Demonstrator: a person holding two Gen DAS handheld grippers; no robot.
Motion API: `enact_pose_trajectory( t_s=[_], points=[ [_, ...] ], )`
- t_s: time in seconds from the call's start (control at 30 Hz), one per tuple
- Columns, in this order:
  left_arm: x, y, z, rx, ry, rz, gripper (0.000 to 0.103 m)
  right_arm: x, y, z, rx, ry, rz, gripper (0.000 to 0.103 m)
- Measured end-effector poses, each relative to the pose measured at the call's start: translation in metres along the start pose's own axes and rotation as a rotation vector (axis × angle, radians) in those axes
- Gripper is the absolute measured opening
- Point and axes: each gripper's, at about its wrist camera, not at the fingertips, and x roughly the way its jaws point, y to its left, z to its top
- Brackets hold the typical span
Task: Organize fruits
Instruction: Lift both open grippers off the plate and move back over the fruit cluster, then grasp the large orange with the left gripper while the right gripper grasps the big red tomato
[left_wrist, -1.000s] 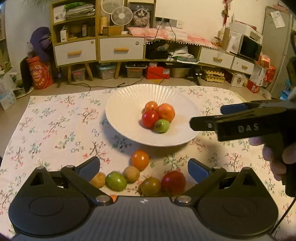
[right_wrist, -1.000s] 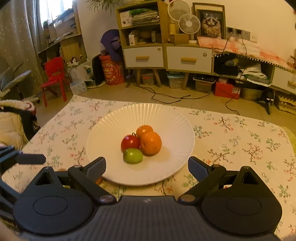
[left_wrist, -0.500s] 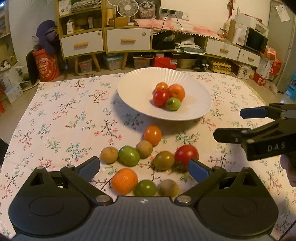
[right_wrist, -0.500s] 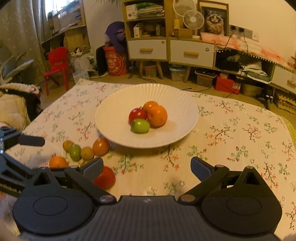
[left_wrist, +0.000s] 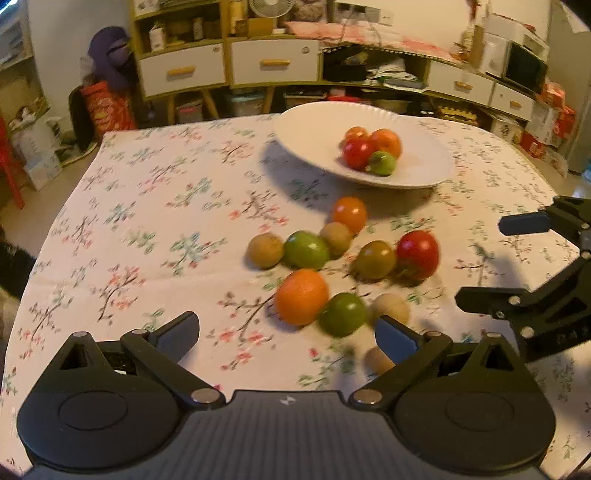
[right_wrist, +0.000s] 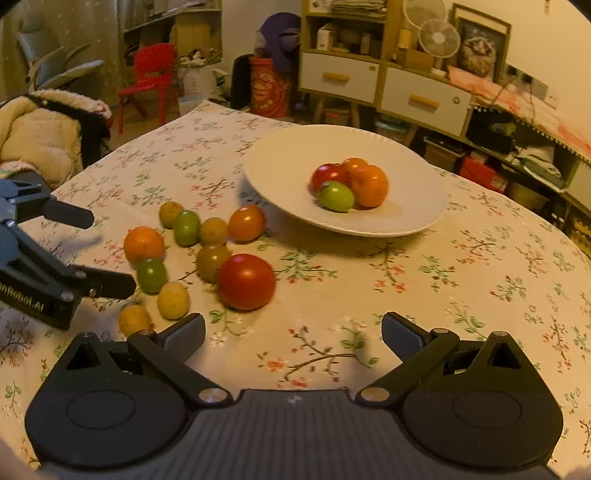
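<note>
While both grippers, left and right, stood wide open and empty, loose fruits lay on the counter near the plate; the step called for centring the jaws on one fruit, clear of its neighbours.

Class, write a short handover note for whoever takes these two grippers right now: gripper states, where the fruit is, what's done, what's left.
Left gripper: open, empty, above the loose fruit.
Right gripper: open, empty, over bare tablecloth beside the big red tomato.
Done: four fruits sit in the white plate.
Left: ten fruits lie loose on the cloth in front of the plate, including the orange; none is gripped yet.
</note>
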Motion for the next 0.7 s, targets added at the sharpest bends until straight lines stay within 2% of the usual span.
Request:
enact_pose_trajectory(
  t_s=[0.43,0.53,0.6,0.7],
  points=[
    [0.007,0.025,0.002,-0.086,0.028,0.029,0.095,0.012,0.004,-0.003,0.028,0.020,-0.002,0.102],
    [0.011,0.026,0.003,-0.106,0.041,0.009,0.085,0.014,0.004,-0.001,0.038,0.007,-0.009,0.102],
    [0.014,0.026,0.004,-0.109,0.053,-0.012,0.073,0.016,0.003,-0.001,0.045,0.003,-0.014,0.101],
    [0.016,0.025,0.004,-0.106,0.048,-0.019,0.068,0.019,0.002,0.000,0.055,-0.002,-0.018,0.099]
  ],
)
